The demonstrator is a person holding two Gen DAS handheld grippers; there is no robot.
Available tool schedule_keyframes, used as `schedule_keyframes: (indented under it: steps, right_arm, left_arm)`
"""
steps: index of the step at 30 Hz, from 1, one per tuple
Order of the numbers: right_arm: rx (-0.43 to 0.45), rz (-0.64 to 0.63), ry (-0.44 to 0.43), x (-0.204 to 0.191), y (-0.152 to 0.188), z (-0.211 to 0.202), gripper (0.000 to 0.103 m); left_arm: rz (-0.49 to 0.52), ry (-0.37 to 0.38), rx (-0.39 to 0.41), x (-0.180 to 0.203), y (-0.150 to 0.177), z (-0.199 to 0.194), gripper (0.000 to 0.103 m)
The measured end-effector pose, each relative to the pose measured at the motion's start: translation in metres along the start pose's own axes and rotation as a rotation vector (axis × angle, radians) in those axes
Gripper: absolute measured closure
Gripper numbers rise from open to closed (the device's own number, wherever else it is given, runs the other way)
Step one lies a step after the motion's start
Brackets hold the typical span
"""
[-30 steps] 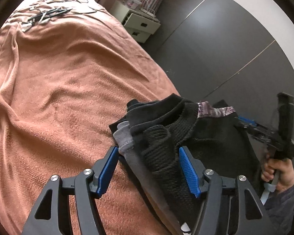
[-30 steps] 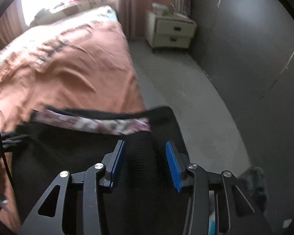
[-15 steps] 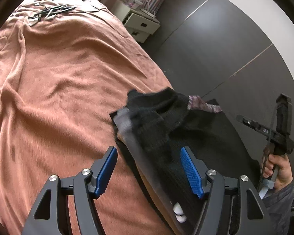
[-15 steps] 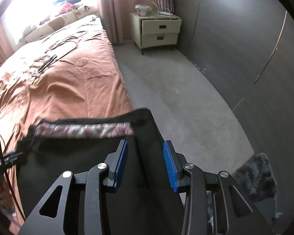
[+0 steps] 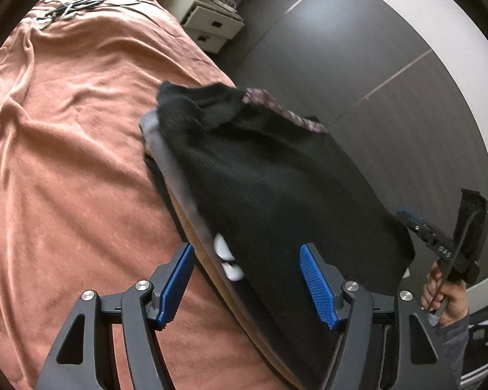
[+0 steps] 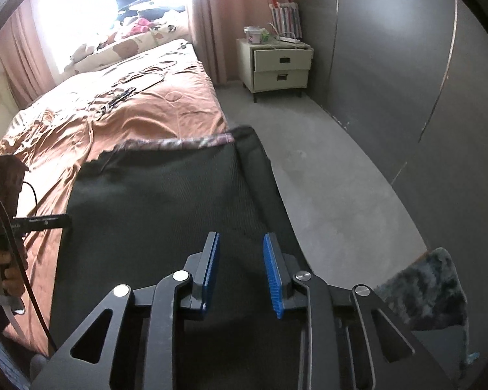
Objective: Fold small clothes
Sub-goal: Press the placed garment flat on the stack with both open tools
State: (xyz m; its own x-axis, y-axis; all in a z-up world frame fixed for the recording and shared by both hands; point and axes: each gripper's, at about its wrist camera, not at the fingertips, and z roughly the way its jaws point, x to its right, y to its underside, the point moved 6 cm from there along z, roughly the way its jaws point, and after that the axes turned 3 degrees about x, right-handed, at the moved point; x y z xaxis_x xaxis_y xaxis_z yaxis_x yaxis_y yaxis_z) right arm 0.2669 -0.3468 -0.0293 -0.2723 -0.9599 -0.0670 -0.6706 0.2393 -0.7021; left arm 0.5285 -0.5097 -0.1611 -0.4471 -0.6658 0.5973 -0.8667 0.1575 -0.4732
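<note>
You've one black garment (image 5: 276,175) across two grippers: left gripper (image 5: 247,279) gapes, right gripper (image 6: 240,273) narrowing, gripping nothing.

A bed (image 6: 166,113) under a rumpled salmon-pink blanket (image 5: 65,162) is the landmark. Dark cables (image 6: 140,81) lie across the bed's far half, with patterned pillows (image 6: 123,45) at its head. Beside the head stands a cream two-drawer nightstand (image 6: 279,68), a striped bag (image 6: 284,16) on top. Grey floor (image 6: 335,169) runs alongside the bed to a dark wardrobe wall (image 6: 406,81).
</note>
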Motion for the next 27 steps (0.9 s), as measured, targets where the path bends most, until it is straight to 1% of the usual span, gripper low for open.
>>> schedule_keyframes:
  steps: [1,2,4,6,7,8,11,14,16,17,20,21,22,23,24,25,26,27]
  right_arm:
    - [-0.012,0.024,0.007,0.008,0.007,0.003,0.082]
    - [-0.019,0.041,0.014,0.014,0.011,0.006,0.088]
    - [-0.020,0.077,0.038,0.024,0.016,0.009,0.094]
    - [-0.011,0.111,0.030,0.031,0.020,0.013,0.094]
    - [-0.019,0.131,0.040,0.035,0.022,0.015,0.097]
    - [-0.030,0.150,0.058,0.039,0.024,0.017,0.098]
    - [-0.036,0.185,0.068,0.040,0.022,0.013,0.098]
    - [-0.044,0.179,0.088,0.037,0.017,0.001,0.097]
    - [-0.034,0.189,0.095,0.033,0.012,-0.009,0.097]
    - [-0.025,0.195,0.093,0.033,0.010,-0.016,0.093]
    - [0.001,0.190,0.105,0.025,0.009,-0.038,0.092]
    - [0.007,0.188,0.094,0.021,0.009,-0.045,0.089]
    - [0.010,0.185,0.089,0.017,0.011,-0.050,0.078]
    - [0.012,0.184,0.090,0.013,0.014,-0.056,0.049]
    - [0.015,0.186,0.091,0.009,0.015,-0.062,0.032]
    - [0.027,0.185,0.087,0.004,0.015,-0.069,0.015]
    - [0.040,0.177,0.074,-0.002,0.015,-0.076,0.014]
    - [0.043,0.177,0.073,-0.007,0.016,-0.083,0.013]
  left_arm:
    - [0.007,0.000,-0.005,0.003,0.003,0.001,0.034]
    - [0.012,-0.001,-0.010,0.005,0.006,0.002,0.034]
    - [0.018,-0.005,-0.027,0.008,0.010,0.007,0.034]
    - [0.026,-0.007,-0.045,0.011,0.017,0.012,0.034]
    - [0.030,-0.010,-0.054,0.012,0.019,0.013,0.034]
    - [0.032,-0.013,-0.064,0.012,0.021,0.014,0.034]
    - [0.021,-0.021,-0.076,0.011,0.028,0.015,0.034]
    - [0.011,-0.027,-0.074,0.013,0.032,0.011,0.034]
    - [0.018,-0.031,-0.071,0.015,0.035,0.005,0.034]
    - [0.020,-0.034,-0.068,0.017,0.036,0.002,0.034]
    - [0.030,-0.043,-0.052,0.025,0.037,-0.012,0.033]
    - [0.034,-0.045,-0.044,0.028,0.036,-0.019,0.029]
    - [0.037,-0.046,-0.038,0.031,0.037,-0.024,0.026]
    - [0.043,-0.049,-0.032,0.034,0.037,-0.028,0.019]
    - [0.056,-0.058,-0.024,0.038,0.036,-0.035,0.015]
    - [0.073,-0.067,-0.015,0.043,0.037,-0.042,0.014]
    - [0.087,-0.075,-0.007,0.046,0.036,-0.048,0.012]
    - [0.102,-0.088,0.003,0.050,0.034,-0.056,0.007]
